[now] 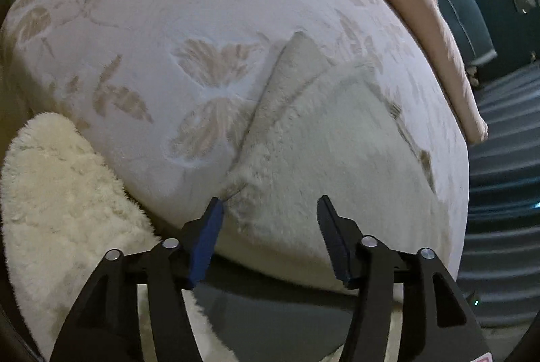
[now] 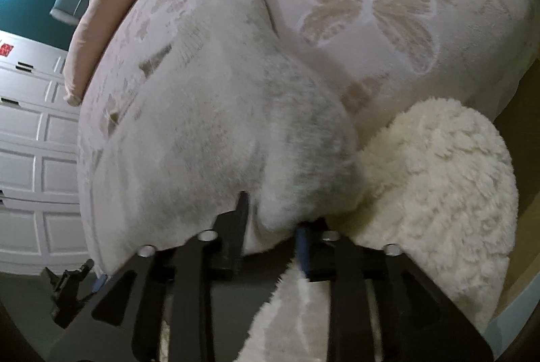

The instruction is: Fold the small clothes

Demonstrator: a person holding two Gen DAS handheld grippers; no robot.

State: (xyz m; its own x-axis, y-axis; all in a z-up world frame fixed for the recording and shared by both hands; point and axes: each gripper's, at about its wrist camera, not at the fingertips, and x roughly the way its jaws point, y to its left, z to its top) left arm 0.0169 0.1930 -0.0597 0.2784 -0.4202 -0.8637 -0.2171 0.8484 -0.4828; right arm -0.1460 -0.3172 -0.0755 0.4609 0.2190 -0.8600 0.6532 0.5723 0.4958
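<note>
Left wrist view shows the left tongs point(image 1: 270, 203) released, with nothing between them, just above the fluffy white cloth point(image 1: 330, 139) on the bed point(image 1: 162, 7). The right tongs point(image 2: 273, 210) are grasping a bunched edge of that cloth. It looks like one fold is being laid down. Next, the right tongs should let go and the cloth be smoothed flat.

A folded fleece garment point(image 1: 324, 139) lay on the bed point(image 1: 168, 7) near its front edge, with a fluffy blanket point(image 1: 64, 193) beside it at that edge and a pillow point(image 1: 422, 7) behind along the far side.
</note>
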